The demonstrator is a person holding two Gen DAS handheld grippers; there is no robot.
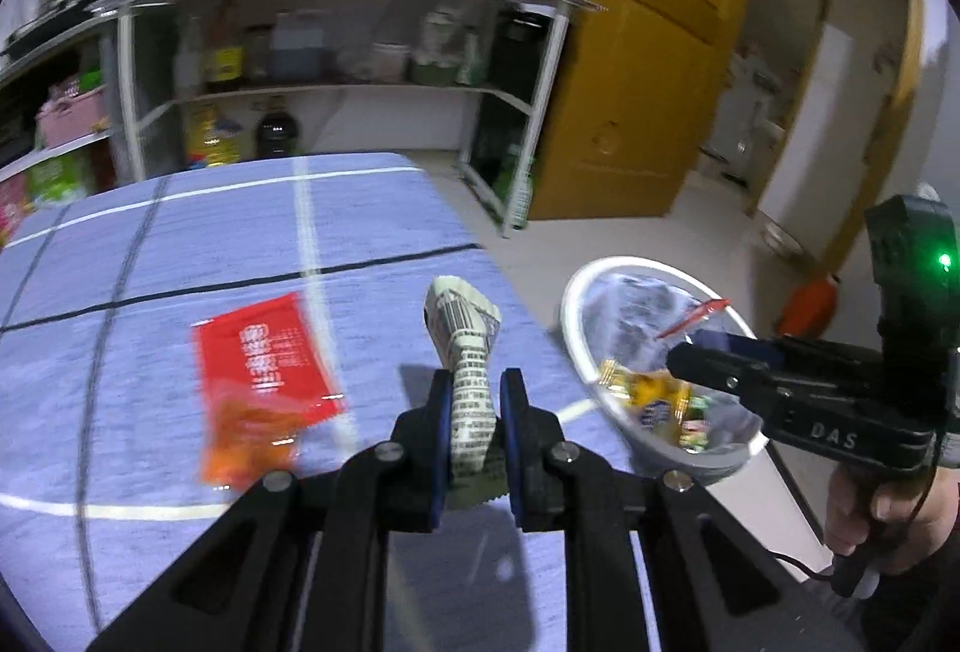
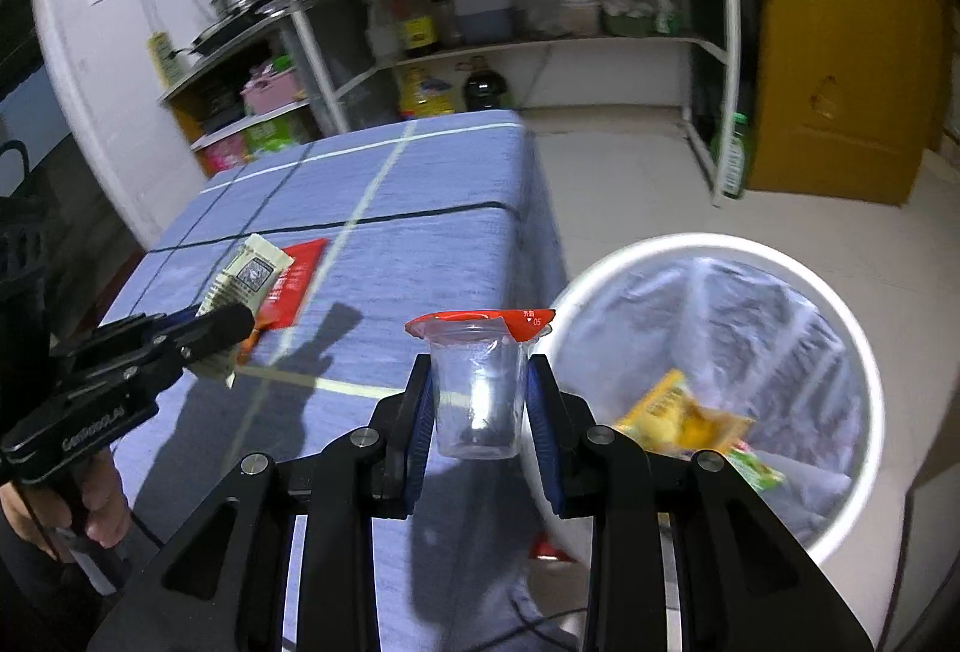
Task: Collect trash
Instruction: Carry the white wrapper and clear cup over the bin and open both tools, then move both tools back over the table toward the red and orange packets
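A table (image 1: pixel 180 244) covered in a blue cloth with white and dark grid lines fills the left and middle of both views. One flat red packet (image 1: pixel 264 352) lies on the cloth, its lower end orange and blurred.

To the right of the packet, the left gripper (image 1: pixel 474 430) is clenched on one pale green wrapper (image 1: pixel 465 346) printed with black text. The blue pads (image 1: pixel 443 430) press against both sides of the wrapper, which sticks up and forward past the fingertips, above the table surface near its right edge. In the right wrist view this same left gripper (image 2: pixel 225 337) enters from the left, with the wrapper (image 2: pixel 249 277) angled over the red packet (image 2: pixel 294 286).

Further right, the right gripper (image 2: pixel 480 406) is grasping one clear plastic cup (image 2: pixel 477 394). A peeled red foil lid (image 2: pixel 480 322) is attached at the cup's rim. The cup sits upright between the two blue pads (image 2: pixel 420 424), held over the table's right edge, just beside the bin.

At the far right stands one round white trash bin (image 2: pixel 864 352) on the floor beside the table, lined with a clear bag. Inside lie a yellow wrapper (image 2: pixel 684 415) and a smaller green one (image 2: pixel 759 469). In the left wrist view the right gripper (image 1: pixel 678 358) reaches over the bin (image 1: pixel 576 292).

Behind the table, one metal shelving unit (image 1: pixel 540 111) holds bottles and pans.
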